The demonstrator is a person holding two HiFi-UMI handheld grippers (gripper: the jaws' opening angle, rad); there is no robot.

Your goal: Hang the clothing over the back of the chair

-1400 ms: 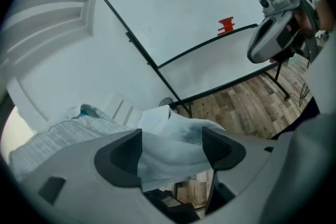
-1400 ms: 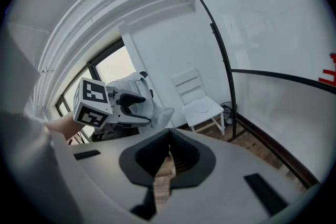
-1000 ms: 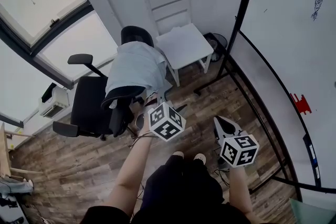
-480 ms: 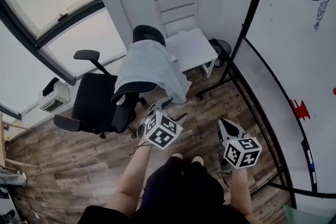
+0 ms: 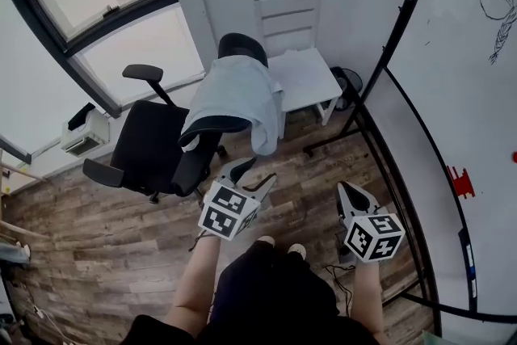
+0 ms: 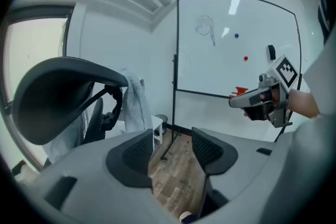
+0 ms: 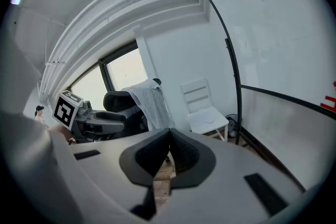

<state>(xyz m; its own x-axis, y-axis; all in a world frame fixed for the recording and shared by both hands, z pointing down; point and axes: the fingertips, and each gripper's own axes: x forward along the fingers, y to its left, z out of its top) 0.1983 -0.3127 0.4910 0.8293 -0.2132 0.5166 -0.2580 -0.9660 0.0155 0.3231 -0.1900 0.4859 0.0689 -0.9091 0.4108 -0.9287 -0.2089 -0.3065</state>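
Pale blue clothing (image 5: 238, 93) lies draped over the black chair's (image 5: 149, 145) back, well ahead of my left tongs (image 5: 252, 174), whose jaws have just been closing and stand partly apart on nothing. My right tongs (image 5: 350, 194) are pressed together, empty. I judge the hanging done.

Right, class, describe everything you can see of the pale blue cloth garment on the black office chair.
The pale blue cloth garment looks soft, thin and creased. It lies draped over the backrest of the black office chair, below the dark headrest, one end hanging low beside the white wooden chair.
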